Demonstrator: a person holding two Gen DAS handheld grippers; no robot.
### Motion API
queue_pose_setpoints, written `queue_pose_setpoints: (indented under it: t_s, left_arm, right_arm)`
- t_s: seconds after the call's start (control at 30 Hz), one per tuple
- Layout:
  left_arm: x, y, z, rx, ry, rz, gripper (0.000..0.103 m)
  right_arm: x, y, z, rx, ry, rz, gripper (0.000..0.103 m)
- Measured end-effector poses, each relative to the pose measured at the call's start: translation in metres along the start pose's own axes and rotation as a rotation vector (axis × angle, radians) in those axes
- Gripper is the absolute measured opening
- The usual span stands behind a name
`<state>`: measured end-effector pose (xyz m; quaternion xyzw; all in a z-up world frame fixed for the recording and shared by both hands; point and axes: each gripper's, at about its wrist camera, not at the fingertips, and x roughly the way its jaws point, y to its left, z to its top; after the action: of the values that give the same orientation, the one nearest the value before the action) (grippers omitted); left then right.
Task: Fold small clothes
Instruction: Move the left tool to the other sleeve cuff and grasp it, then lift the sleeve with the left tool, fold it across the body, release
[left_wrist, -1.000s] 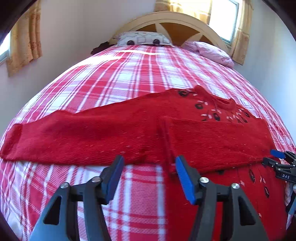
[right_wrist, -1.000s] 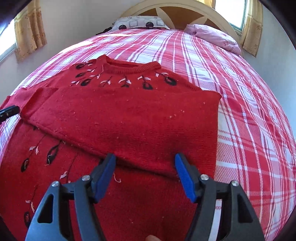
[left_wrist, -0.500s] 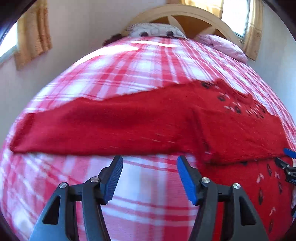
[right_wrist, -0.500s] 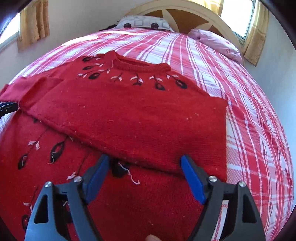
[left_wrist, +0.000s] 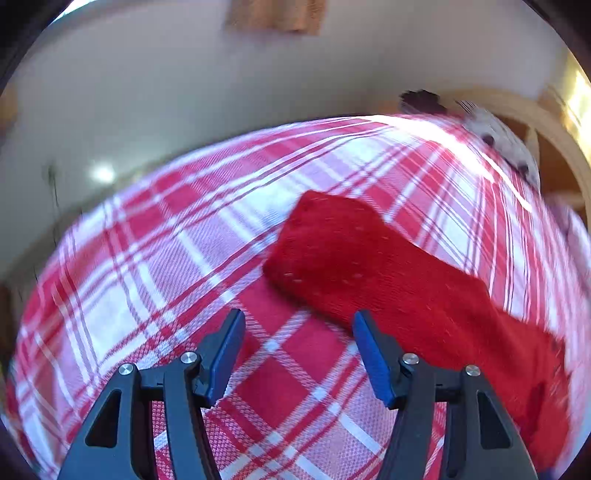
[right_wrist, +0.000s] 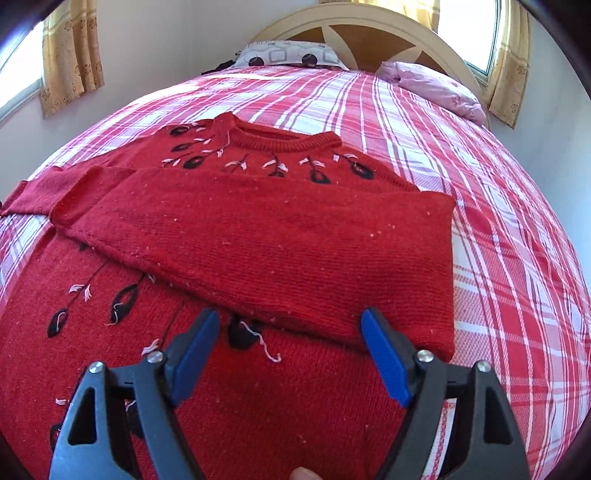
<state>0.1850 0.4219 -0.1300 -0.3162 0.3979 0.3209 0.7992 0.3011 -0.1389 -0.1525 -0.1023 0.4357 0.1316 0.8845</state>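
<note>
A red knit sweater (right_wrist: 258, 229) with black and pink flower stitching lies flat on the checked bedcover (right_wrist: 498, 258). One sleeve (right_wrist: 280, 251) is folded across its chest. My right gripper (right_wrist: 291, 321) hovers open over that sleeve's lower edge, and its blue pads press on nothing. The other sleeve (left_wrist: 388, 280) stretches out over the cover in the blurred left wrist view, with its cuff (left_wrist: 317, 221) at the far end. My left gripper (left_wrist: 298, 325) is open just short of that cuff, with only bedcover between its fingers.
A patterned pillow (right_wrist: 288, 55) and a pink pillow (right_wrist: 436, 83) lie against the wooden headboard (right_wrist: 369, 26). Curtained windows flank the bed. A pale wall (left_wrist: 221, 92) stands beyond the bed's edge near the cuff. A person's fingertip (right_wrist: 301, 474) shows at the bottom.
My left gripper swept left along the outstretched sleeve to its cuff, rolling as it went. The right gripper's jaws widened while it stayed over the folded sleeve.
</note>
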Motion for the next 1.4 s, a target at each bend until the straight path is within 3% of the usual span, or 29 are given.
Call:
queue_pose_setpoints:
  t_s: [0.4,0.67,0.73,0.8,0.87,1.17,1.3,1.4]
  left_arm:
    - [0.012,-0.002,0.012,-0.143,-0.015,-0.099,0.062]
    - [0.022,-0.003,0.021,-0.185,-0.025,-0.101,0.062]
    - [0.023,-0.002,0.024,-0.184,-0.041,-0.088,0.051]
    - [0.026,-0.001,0.025,-0.178,-0.034,-0.084,0.018]
    - [0.03,0.002,0.025,-0.181,-0.023,-0.097,0.006]
    - [0.003,-0.006,0.021,-0.131,-0.11,-0.114,0.004]
    - [-0.015,-0.029,0.02,-0.076,-0.128,-0.194,0.004]
    - [-0.03,-0.052,0.017,-0.031,-0.136,-0.244,0.004]
  right_arm:
    - [0.001,0.002,-0.002,-0.013,0.001,-0.012,0.083]
    - [0.001,0.002,-0.002,-0.014,0.001,-0.011,0.083]
    - [0.001,0.003,-0.002,-0.015,0.001,-0.013,0.084]
    - [0.001,0.002,-0.002,-0.015,0.001,-0.013,0.084]
    - [0.001,0.002,-0.003,-0.016,0.001,-0.016,0.084]
    - [0.001,0.002,-0.002,-0.019,0.002,-0.017,0.084]
    - [-0.004,0.001,-0.002,-0.015,-0.013,-0.007,0.084]
    - [-0.019,-0.001,-0.002,-0.009,-0.075,0.013,0.084]
